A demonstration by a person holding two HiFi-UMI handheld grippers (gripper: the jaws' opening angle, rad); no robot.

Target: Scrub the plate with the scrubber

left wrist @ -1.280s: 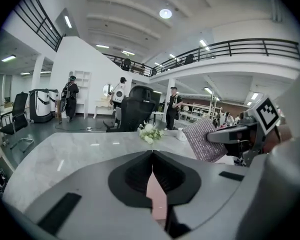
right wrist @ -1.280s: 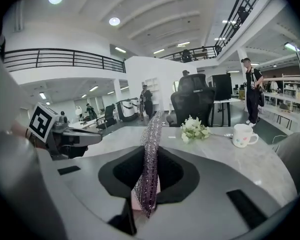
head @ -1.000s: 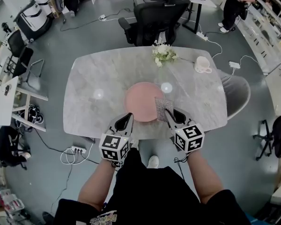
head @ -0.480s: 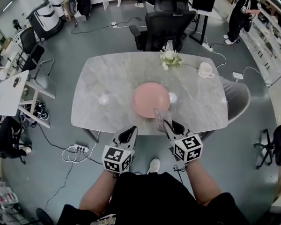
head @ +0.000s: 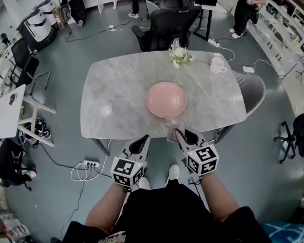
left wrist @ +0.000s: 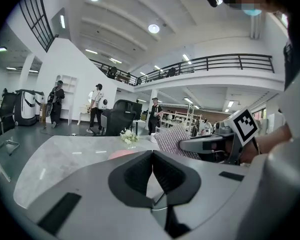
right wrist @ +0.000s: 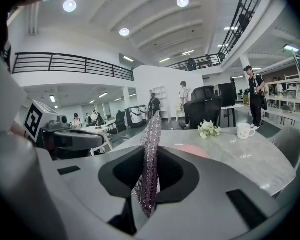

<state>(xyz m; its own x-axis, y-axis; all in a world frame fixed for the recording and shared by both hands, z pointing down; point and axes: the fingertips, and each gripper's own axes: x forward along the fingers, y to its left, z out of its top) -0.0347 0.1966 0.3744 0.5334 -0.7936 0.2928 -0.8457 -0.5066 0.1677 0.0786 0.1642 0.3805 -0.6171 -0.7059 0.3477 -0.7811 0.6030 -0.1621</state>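
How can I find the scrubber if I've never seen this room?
Find the big grey marble table in the middle of the room, then the round pink plate on it. Just at the plate's near side, the right gripper pinches a flat silvery mesh scrubber. It is the only glittery thing there, and the only one held in a gripper.

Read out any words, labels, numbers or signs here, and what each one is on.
No text is readable.
Left gripper and right gripper: square black-and-white markers only, no letters.
Person's shirt print: too blurred to read.
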